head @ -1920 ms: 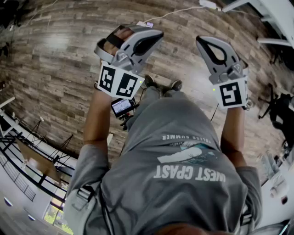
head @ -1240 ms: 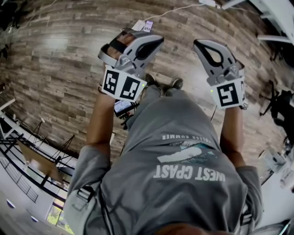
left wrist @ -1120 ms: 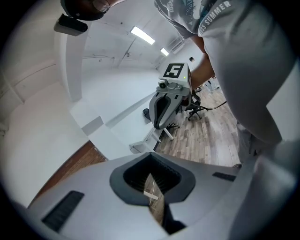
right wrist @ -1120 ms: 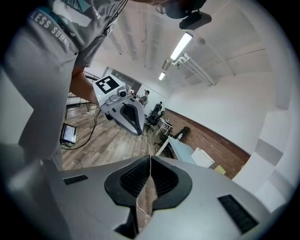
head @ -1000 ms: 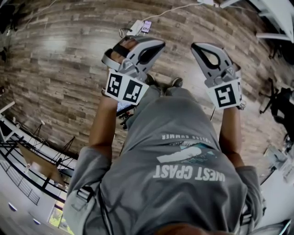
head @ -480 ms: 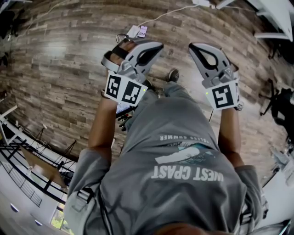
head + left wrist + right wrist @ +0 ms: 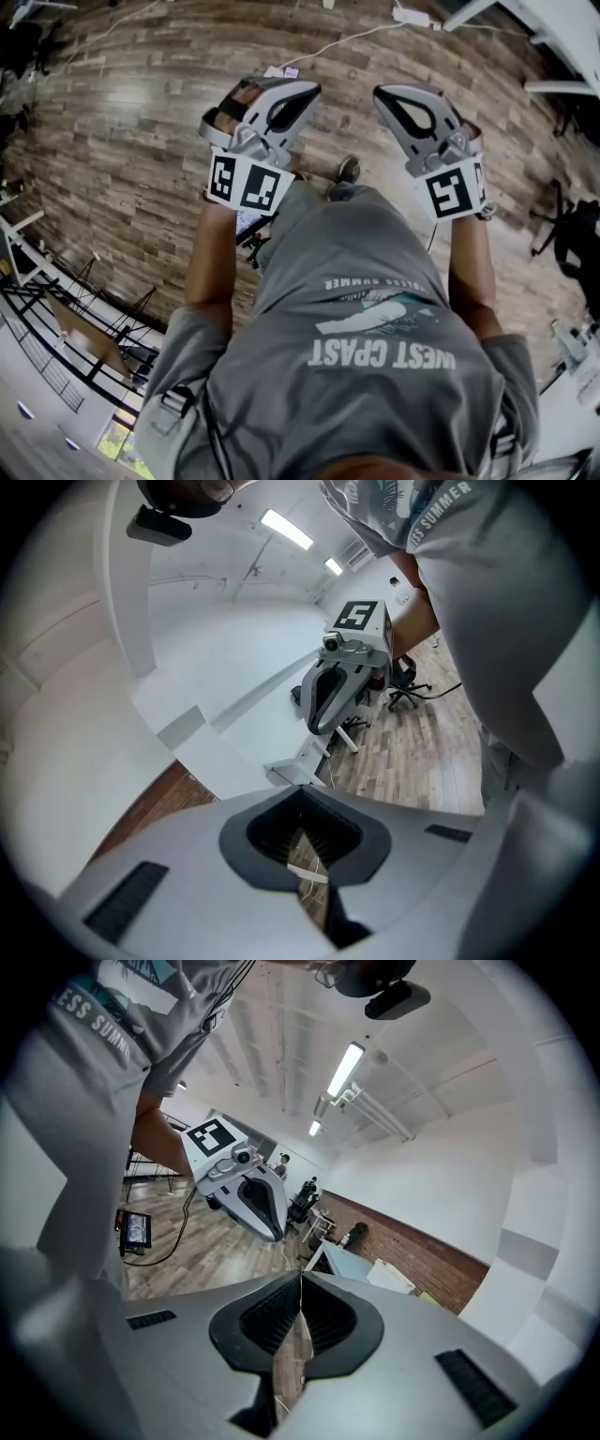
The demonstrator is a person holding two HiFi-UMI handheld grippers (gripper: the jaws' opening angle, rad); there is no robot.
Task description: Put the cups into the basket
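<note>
No cup and no basket shows in any view. In the head view I look down over a person's grey T-shirt at a wooden floor. My left gripper [image 7: 305, 86] is held out in front at chest height, its jaws closed tip to tip with nothing between them. My right gripper [image 7: 380, 92] is held beside it, also shut and empty. In the left gripper view the closed tips [image 7: 302, 787] point across to the right gripper [image 7: 337, 691]. In the right gripper view the closed tips [image 7: 301, 1277] point towards the left gripper [image 7: 248, 1194].
A power strip [image 7: 410, 16] with a white cable lies on the floor ahead, and small white items [image 7: 281, 71] lie by the left gripper. White table legs [image 7: 553, 37] stand at the top right, a black chair [image 7: 577, 244] at the right. One shoe [image 7: 348, 170] shows.
Both grippers stay shut and held up, drifting slightly left. The person has stepped: two shoes showed before, one shows now, and the floor has shifted in view.
</note>
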